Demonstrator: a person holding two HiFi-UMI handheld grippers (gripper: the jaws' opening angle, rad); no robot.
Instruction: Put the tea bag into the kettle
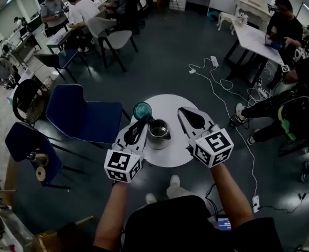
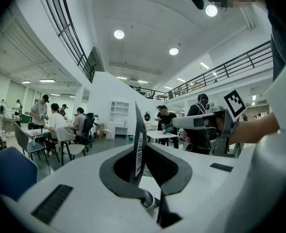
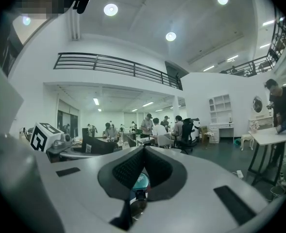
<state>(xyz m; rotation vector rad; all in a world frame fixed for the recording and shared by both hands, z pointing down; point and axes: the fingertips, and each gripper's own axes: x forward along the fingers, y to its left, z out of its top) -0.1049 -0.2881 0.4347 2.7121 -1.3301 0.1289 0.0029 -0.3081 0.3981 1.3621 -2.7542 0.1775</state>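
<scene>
**Tea bag pinched in left gripper beside the open kettle**

A round white table [image 1: 167, 154] stands on the dark floor [image 1: 164, 62], with a blue chair [image 1: 83, 117] just to its left. On the table sits the steel kettle [image 1: 158, 133], its mouth open. Its teal lid [image 1: 142, 110] lies on the tabletop just beside it, on the far left side.

The left gripper [image 1: 144, 123] hangs over the table's left part, its tips close to the kettle's left rim. The left gripper view shows its jaws pressed onto the tea bag [image 2: 139, 152], a thin, flat dark packet standing on edge between them, with a barcode strip on one face. So the tea bag is outside the kettle, held beside it.

The right gripper [image 1: 182, 111] hangs to the kettle's right. In the right gripper view its jaws are pressed together with nothing between them, and the lid and kettle show below them.
</scene>
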